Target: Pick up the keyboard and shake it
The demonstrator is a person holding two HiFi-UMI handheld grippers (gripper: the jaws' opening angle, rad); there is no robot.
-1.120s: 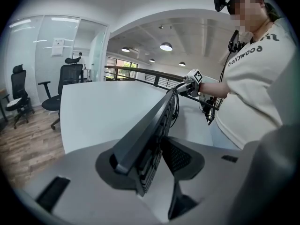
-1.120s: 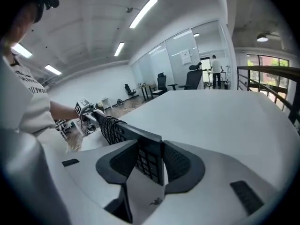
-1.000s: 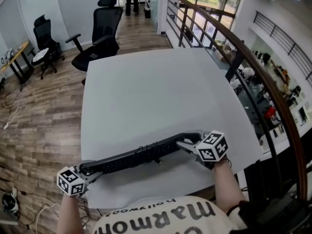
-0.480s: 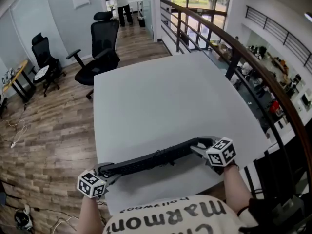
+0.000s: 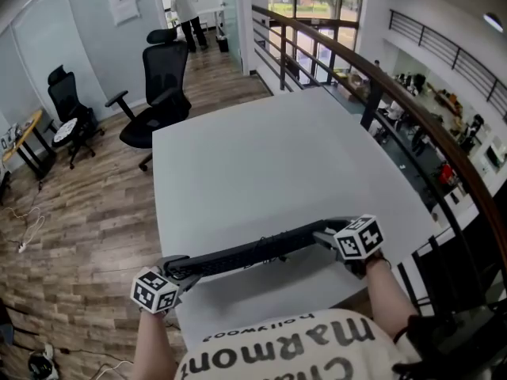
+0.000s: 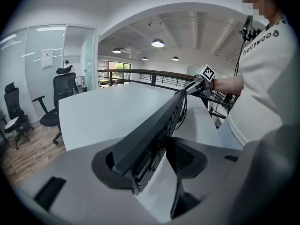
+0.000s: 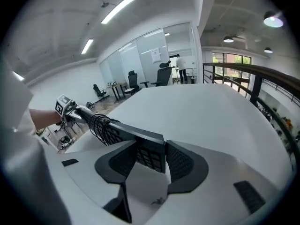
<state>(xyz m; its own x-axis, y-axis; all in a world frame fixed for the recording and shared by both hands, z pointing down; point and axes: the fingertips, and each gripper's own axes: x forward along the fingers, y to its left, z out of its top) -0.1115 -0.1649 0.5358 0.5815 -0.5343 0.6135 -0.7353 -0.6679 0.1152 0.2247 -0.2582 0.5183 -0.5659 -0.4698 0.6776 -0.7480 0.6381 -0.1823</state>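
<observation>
The long black plastic keyboard hangs above the wide white table. One end is pinched in the left gripper and one in the right gripper, though both pairs of jaws have just been opening a little. Lifting looks done; shaking comes next and needs a tighter hold.
</observation>
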